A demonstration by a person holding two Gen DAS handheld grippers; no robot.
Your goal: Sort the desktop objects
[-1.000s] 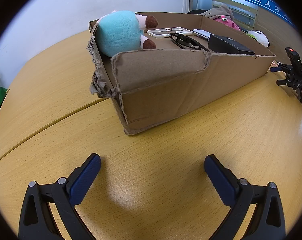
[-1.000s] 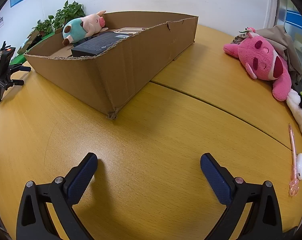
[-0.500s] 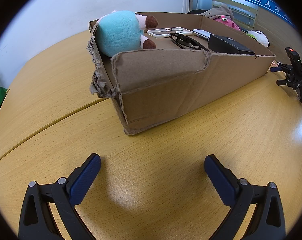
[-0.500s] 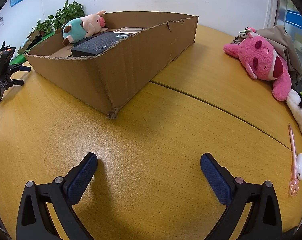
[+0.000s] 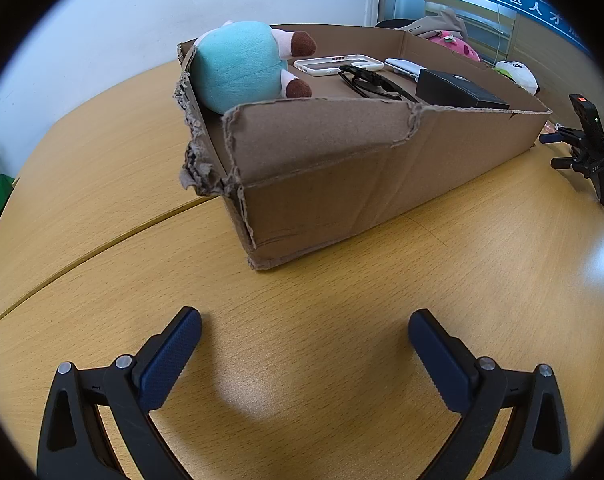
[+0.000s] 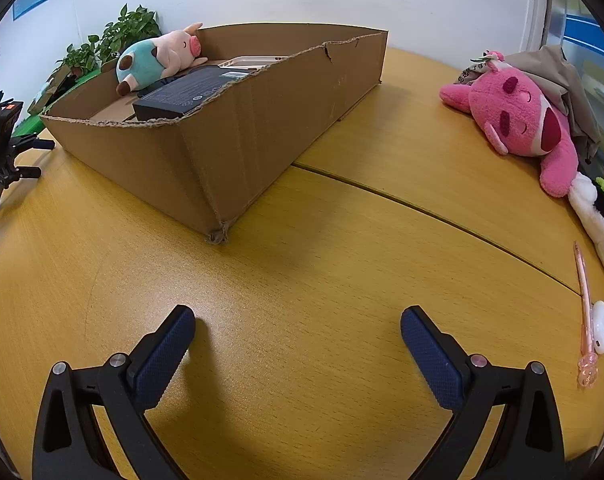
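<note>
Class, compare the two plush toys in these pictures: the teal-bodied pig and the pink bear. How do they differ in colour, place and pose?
Colour: the plush pig has a teal body and a pale pink head; the pink plush bear is bright pink all over.
Place: the pig sits inside the cardboard box; the bear lies out on the wooden table.
Pose: the pig rests against the box's end wall; the bear sprawls beside a grey-brown cloth.
Both are soft toys that neither gripper holds.

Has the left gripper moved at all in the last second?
No. The left gripper sits at the same spot relative to the cardboard box corner, open and empty, as in both earlier left wrist views.
</note>
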